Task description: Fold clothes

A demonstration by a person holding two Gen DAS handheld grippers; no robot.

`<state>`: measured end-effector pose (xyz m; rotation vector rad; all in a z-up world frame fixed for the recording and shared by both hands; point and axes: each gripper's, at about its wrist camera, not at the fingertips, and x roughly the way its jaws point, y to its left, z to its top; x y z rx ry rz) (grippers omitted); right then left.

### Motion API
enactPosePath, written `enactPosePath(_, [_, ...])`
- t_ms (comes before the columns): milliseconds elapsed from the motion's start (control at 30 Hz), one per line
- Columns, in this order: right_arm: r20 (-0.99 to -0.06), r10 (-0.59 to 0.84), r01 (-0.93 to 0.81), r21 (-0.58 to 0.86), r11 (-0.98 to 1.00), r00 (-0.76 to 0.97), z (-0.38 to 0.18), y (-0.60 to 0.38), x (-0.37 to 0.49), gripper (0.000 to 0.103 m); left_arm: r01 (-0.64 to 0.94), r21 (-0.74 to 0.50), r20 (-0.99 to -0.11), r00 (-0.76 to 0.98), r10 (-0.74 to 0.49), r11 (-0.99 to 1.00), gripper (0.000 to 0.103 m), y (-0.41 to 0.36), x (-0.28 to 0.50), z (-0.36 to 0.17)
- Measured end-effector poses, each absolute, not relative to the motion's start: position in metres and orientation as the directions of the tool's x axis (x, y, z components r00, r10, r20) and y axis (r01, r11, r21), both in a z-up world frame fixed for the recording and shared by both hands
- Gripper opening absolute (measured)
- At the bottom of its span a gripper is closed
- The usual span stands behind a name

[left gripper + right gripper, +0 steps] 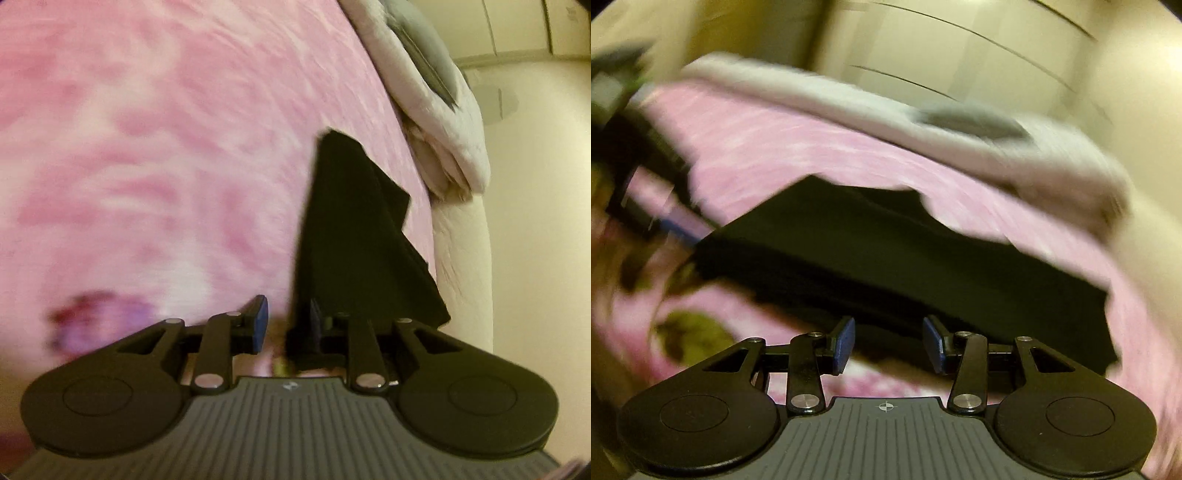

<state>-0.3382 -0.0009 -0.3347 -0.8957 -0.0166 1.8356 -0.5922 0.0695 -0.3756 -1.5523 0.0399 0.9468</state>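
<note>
- Looking down the left gripper first: its jaws have a small gap between the blue pads, and the black garment drapes over the right-hand finger, hiding most of that pad. Whether the cloth is really pinched or just hanging against it, I can't tell.
- From there the garment runs away as a tall, narrow, folded shape that comes to a point toward the far side, over the pink bedspread.
- Bedspread is a mottled pink and fills most of the left wrist view, pretty blurry, with a dark red and purple blotch near the left jaw arm.
- On the far right edge of the bed sits a pale folded blanket with something grey lying on top of it. Cream floor beyond that.
- The right gripper has its jaws spread wide, nothing between the blue pads, hovering just at the near edge of the cloth.
- In the right wrist view the garment spreads as a broad dark sheet across the middle, flat-ish on the bed.
- At the far left of that view, the other gripper shows as a dark blur with a bit of blue at the garment's left corner.
- Everything here is motion-smeared, so fine detail is a loss.
</note>
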Motion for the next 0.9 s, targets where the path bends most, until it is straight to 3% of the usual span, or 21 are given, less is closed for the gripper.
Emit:
enactPosePath(67, [-0.568,0.801,-0.671,-0.521,-0.527,-0.189,-0.351,-0.008,-0.360,0.049,-0.514,-0.817,-0.571,0.661,0.488,-0.260,0.023,0.066,-0.601,-0.375])
enactPosePath(133, [-0.543,0.820,-0.546,-0.637,-0.544,-0.183,-0.368,-0.015,-0.379,0.060,-0.515,-0.818,-0.569,0.660,0.491,-0.255,0.026,0.066,-0.605,-0.373])
enactPosePath(267, [-0.457,0.872,-0.361,-0.794,-0.489,-0.176,-0.391,-0.022,-0.406,0.064,-0.514,-0.822,-0.563,0.668,0.487,-0.245,0.028,0.067,-0.611,-0.374])
enactPosePath(467, [-0.427,0.872,-0.218,-0.851,-0.477,-0.239,-0.406,-0.020,-0.424,0.067,-0.508,-0.830,-0.551,0.688,0.472,-0.229,0.028,0.067,-0.615,-0.376])
enactPosePath(667, [-0.481,0.829,-0.169,-0.826,-0.537,-0.284,-0.403,-0.003,-0.433,0.065,-0.510,-0.830,-0.553,0.694,0.461,-0.226,0.028,0.068,-0.615,-0.376])
enactPosePath(767, [-0.530,0.796,-0.150,-0.797,-0.585,-0.291,-0.399,0.006,-0.441,0.051,-0.512,-0.828,-0.556,0.695,0.457,-0.230,0.028,0.068,-0.615,-0.376])
enactPosePath(833, [-0.573,0.764,-0.155,-0.760,-0.631,-0.295,-0.398,0.012,-0.446,0.023,-0.513,-0.826,-0.558,0.694,0.454,-0.232,0.028,0.068,-0.615,-0.376])
enactPosePath(900, [-0.584,0.753,-0.244,-0.717,-0.654,-0.302,-0.392,0.020,-0.444,0.015,-0.528,-0.822,-0.563,0.696,0.445,-0.214,0.028,0.074,-0.604,-0.373])
